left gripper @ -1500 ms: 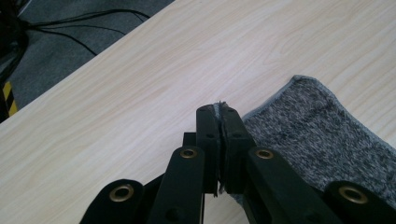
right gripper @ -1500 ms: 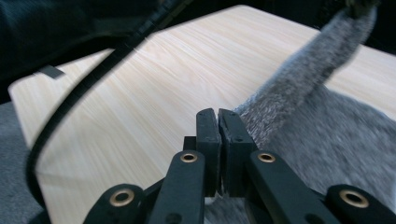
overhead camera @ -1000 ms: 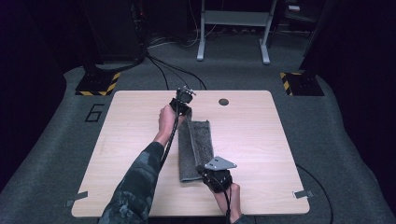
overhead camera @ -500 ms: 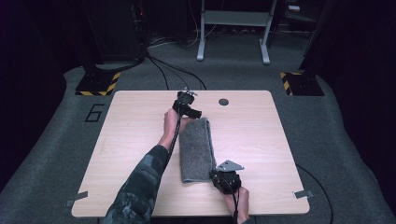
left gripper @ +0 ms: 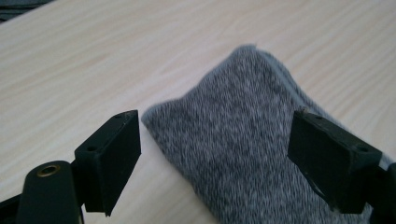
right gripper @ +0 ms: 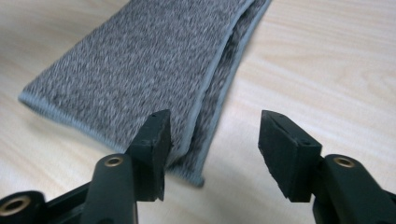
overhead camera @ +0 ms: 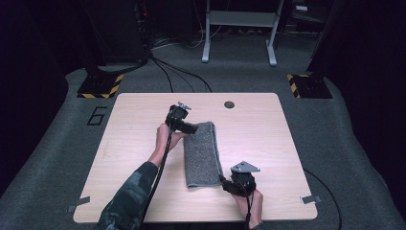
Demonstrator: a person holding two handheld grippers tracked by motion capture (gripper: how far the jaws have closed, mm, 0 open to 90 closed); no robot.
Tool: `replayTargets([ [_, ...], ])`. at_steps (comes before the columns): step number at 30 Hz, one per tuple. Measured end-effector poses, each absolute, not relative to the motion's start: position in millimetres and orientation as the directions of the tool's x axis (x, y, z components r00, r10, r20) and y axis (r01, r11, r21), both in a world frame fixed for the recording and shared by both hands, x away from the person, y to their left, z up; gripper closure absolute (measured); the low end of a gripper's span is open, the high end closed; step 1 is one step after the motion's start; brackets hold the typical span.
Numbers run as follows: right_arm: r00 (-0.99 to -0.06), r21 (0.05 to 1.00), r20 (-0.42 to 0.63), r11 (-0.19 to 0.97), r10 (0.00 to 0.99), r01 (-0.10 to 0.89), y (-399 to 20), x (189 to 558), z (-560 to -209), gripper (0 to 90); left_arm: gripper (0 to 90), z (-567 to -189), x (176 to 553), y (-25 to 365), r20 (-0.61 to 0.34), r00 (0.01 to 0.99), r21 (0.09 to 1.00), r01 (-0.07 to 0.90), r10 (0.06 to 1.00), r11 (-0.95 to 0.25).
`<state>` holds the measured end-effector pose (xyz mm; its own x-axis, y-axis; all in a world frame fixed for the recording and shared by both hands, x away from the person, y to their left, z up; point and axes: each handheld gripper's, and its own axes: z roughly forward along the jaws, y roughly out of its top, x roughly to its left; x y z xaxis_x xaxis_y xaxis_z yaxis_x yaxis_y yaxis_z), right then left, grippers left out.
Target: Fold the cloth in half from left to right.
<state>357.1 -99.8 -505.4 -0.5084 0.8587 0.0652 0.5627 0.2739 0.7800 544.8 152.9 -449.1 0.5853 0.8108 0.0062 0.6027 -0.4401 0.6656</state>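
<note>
A grey towel (overhead camera: 201, 155) lies folded into a long strip near the middle of the table (overhead camera: 268, 139), running from just short of the far edge's middle toward the near edge. In the right gripper view its layered, hemmed edges (right gripper: 219, 88) show stacked along one side.

The left gripper (overhead camera: 189, 128) sits at the towel's far end, at its left corner. Its jaws have just been opening and stand wide, with the towel's end (left gripper: 243, 140) lying between them but not pressed.

The right gripper (overhead camera: 229, 184) is at the towel's near right corner. Its jaws have also just been opening; they stand parted, the left pad just beside the towel's corner, nothing clamped.

A dark round hole (overhead camera: 229, 104) marks the table near its far edge. On the floor left of the table a painted "6" (overhead camera: 97, 116) reads clearly.
</note>
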Motion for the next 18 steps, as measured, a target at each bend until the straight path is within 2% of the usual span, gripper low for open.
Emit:
replayTargets([
  [3,-0.522,0.759,0.05,0.307,0.852,0.574,-93,374,-504,34.8,15.7,-457,526,158,0.011,0.609,0.657,0.594,0.793,-0.465],
  [7,-0.513,0.72,0.027,0.339,0.858,0.605,-90,388,-512,31.2,15.5,-468,503,161,0.015,0.63,0.645,0.587,0.777,-0.489],
  [18,-0.471,0.725,0.007,0.32,0.882,0.61,-99,380,-523,29.9,15.3,-497,432,171,0.004,0.69,0.637,0.556,0.724,-0.533],
])
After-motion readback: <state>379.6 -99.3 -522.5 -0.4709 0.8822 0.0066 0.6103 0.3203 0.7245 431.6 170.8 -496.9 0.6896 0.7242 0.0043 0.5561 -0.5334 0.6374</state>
